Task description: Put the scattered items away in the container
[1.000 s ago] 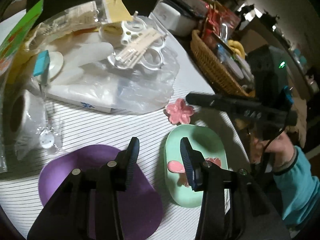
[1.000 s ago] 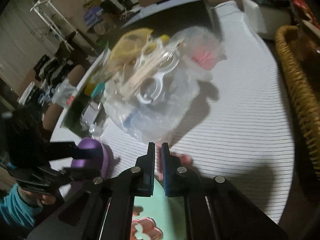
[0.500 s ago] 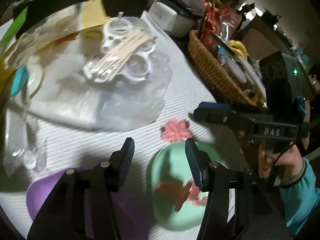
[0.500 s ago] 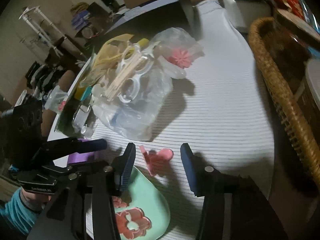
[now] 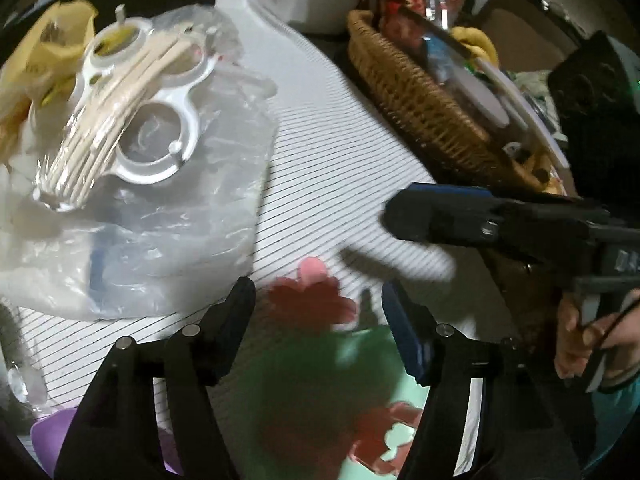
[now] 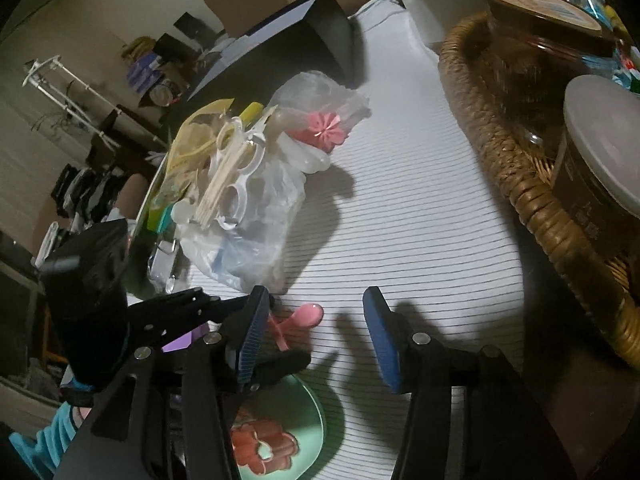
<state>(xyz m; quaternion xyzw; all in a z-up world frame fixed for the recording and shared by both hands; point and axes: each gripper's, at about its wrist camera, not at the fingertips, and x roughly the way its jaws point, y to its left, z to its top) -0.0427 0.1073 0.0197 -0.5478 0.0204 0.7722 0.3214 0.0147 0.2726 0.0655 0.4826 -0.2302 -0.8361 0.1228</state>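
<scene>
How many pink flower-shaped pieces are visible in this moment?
3. One pink flower lies on the striped cloth beside the green dish; one flower cutter sits in the green dish; one flower sits inside the clear bag. Others may be hidden.

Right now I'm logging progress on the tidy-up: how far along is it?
Done: one pink piece already lies in the green dish. In hand: nothing is gripped; the left gripper is closing around the pink flower on the cloth, pads not touching, and the right gripper hangs open beside it. Left: that flower, and another pink flower on the plastic bag.
</scene>
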